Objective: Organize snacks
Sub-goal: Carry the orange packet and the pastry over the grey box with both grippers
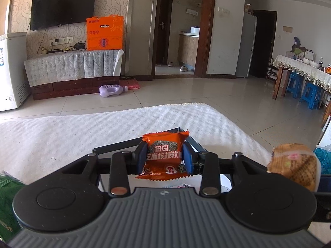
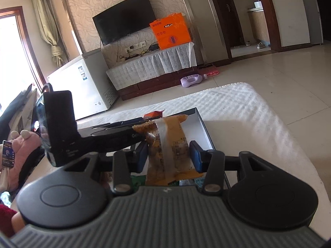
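My left gripper [image 1: 165, 157] is shut on an orange snack packet [image 1: 164, 144] with Chinese print, held above a dark-rimmed white box [image 1: 192, 142] on the white table. My right gripper [image 2: 168, 155] is shut on a yellow-brown wrapped cake packet [image 2: 165, 144], held over the same box [image 2: 198, 124]. That yellow packet also shows at the right edge of the left wrist view [image 1: 293, 169]. The left gripper's body [image 2: 62, 128] crosses the left of the right wrist view, with the orange packet's tip [image 2: 154, 114] behind.
A green snack bag [image 1: 8, 202] lies at the lower left, a blue wrapper [image 1: 322, 157] at the right. More packets [image 2: 186, 181] lie under the right gripper. The white textured table cover [image 1: 62, 132] ends ahead, with tiled floor beyond.
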Tool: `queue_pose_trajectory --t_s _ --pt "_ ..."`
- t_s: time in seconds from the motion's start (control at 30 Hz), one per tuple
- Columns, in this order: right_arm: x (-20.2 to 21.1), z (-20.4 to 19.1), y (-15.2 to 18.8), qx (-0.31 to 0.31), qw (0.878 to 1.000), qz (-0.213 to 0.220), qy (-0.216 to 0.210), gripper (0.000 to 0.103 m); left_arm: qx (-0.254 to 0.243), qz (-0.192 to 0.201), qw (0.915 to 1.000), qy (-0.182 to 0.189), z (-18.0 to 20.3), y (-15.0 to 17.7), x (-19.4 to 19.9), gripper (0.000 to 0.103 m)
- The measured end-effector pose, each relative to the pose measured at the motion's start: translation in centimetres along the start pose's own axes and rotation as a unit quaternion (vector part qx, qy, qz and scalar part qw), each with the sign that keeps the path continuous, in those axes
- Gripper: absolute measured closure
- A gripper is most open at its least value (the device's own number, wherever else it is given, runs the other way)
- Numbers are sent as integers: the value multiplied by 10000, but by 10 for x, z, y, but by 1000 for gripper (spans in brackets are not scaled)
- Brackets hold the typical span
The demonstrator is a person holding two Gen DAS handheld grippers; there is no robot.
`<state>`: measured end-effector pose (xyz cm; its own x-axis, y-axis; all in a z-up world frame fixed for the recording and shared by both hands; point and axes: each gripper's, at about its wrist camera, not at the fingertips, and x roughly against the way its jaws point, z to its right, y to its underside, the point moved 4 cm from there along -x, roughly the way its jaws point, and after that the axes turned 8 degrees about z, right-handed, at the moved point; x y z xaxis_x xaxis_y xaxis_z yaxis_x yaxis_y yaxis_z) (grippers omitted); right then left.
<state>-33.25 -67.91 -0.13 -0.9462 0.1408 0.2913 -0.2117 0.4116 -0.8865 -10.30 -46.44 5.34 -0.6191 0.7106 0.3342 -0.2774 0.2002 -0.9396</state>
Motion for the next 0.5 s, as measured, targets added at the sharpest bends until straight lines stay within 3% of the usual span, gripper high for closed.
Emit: queue_pose_trajectory --t_s 0.5 --pt "2 5 3 7 9999 -90 90 56 122 -261 9996 -5 -6 7 -27 60"
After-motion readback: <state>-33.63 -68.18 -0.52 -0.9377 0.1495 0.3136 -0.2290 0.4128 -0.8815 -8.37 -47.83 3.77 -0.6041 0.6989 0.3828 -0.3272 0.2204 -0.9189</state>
